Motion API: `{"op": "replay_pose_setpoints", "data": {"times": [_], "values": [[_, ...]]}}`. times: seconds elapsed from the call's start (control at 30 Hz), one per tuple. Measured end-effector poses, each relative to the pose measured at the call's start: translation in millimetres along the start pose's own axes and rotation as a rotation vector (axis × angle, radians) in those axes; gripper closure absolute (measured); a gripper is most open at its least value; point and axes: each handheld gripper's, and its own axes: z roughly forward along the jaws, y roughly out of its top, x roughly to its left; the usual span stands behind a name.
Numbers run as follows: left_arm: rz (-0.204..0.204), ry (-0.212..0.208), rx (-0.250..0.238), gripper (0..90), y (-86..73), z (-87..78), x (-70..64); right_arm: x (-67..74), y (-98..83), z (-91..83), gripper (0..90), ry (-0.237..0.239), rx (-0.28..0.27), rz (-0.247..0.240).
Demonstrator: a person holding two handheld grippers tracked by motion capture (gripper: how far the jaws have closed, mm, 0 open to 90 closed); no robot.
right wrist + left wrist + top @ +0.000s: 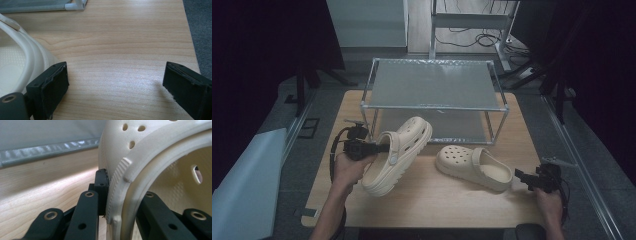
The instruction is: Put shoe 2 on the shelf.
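Two cream perforated clogs are on a wooden table (427, 200). My left gripper (382, 148) is shut on the left clog (399, 152), which hangs tilted above the table with its toe toward the rack. In the left gripper view the left gripper (120, 195) has the left clog's (155, 150) rim wall pinched, one jaw outside and one inside the opening. The right clog (474, 167) lies flat on its sole. Just off its heel, near the table's right front, my right gripper (521, 176) stands open. Nothing lies between the jaws of the right gripper (117, 82); the right clog's heel (17, 62) is beside its left pad (53, 85).
A metal-framed rack (432, 85) with two grey shelves stands at the back of the table, just behind the clogs. Its lower shelf edge (50, 147) and a frame corner (75, 5) show in the gripper views. The table's right edge (191, 37) lies close to the right gripper.
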Motion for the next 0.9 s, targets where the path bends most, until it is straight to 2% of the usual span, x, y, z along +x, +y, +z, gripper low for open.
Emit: {"op": "replay_pose_setpoints", "data": {"times": [0.13, 0.33, 0.47, 0.63, 0.9], "values": [[0.005, -0.017, -0.008, 76.6, 6.1, -3.5, -6.0, -0.2, -0.1, 0.1, 6.0, -0.001, 0.003, 0.004], [0.011, -0.018, -0.019, 76.5, 15.2, -6.7, -13.5, -0.5, -0.4, 0.9, 6.0, 0.001, 0.0, 0.007], [0.007, -0.038, -0.032, 76.6, 24.6, -11.0, -17.6, -1.1, -0.5, 1.1, 6.0, 0.001, 0.007, 0.008], [0.0, -0.056, -0.051, 76.6, 33.4, -15.5, -19.6, -1.8, -0.6, 1.6, 6.0, 0.002, 0.006, 0.012], [-0.02, -0.052, -0.074, 76.7, 46.6, -20.1, -17.9, -2.1, -0.6, 1.5, 6.0, 0.002, 0.006, 0.018]]}}
